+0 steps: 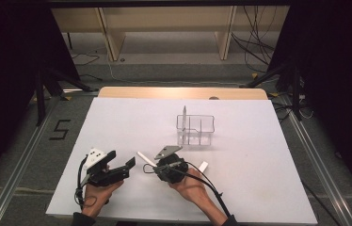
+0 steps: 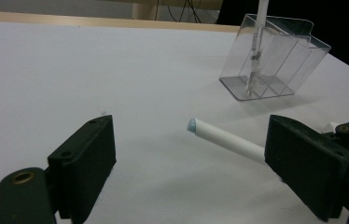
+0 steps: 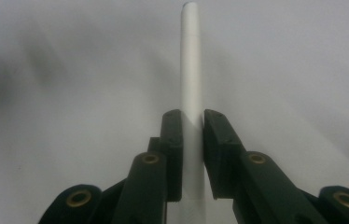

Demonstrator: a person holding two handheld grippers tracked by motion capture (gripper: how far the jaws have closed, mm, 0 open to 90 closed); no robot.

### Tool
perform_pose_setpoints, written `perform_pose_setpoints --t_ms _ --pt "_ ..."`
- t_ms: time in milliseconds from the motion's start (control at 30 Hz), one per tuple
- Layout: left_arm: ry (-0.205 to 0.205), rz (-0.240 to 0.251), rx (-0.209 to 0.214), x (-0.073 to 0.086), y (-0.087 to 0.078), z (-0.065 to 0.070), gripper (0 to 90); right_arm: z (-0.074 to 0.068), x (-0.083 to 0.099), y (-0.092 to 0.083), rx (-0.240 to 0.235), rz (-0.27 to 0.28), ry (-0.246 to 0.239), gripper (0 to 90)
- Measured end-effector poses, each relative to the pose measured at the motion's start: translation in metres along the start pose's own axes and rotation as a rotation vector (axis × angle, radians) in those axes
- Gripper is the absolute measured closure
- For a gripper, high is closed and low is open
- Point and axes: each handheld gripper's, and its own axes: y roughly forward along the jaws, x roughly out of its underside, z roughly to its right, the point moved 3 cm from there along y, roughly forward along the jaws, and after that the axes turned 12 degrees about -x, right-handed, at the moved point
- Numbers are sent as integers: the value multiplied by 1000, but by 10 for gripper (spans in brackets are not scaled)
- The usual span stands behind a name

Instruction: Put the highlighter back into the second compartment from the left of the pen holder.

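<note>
My right gripper (image 3: 192, 114) is shut on a white pen (image 3: 190, 60) that runs straight out beyond its jaws. From above, this gripper (image 1: 151, 165) sits near the board's front centre, and the pen (image 1: 145, 158) points left and away. Just to the left, my left gripper (image 1: 122, 160) is held open with nothing between its jaws. In the left gripper view the pen's (image 2: 228, 139) bluish tip pokes out between the wide jaws of the left gripper (image 2: 196, 154) but farther off. A clear compartment organizer (image 1: 195, 129) stands mid-board with another white pen (image 1: 184, 113) upright in it.
Everything rests on a white board (image 1: 117, 122) that covers the table. A small white piece (image 1: 203, 166) lies just right of my right hand. Past the far edge are wooden shelving, cables and stand legs. The organizer (image 2: 280, 56) stands at the upper right of the left gripper view.
</note>
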Motion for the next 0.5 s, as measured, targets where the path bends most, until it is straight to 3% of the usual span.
perform_pose_setpoints --t_ms 267,500 --pt "-41 -40 72 1 2 16 159 5 11 -20 12 82 -7 792" --pt "-75 -87 161 2 5 37 159 3 21 -43 21 153 -40 792"
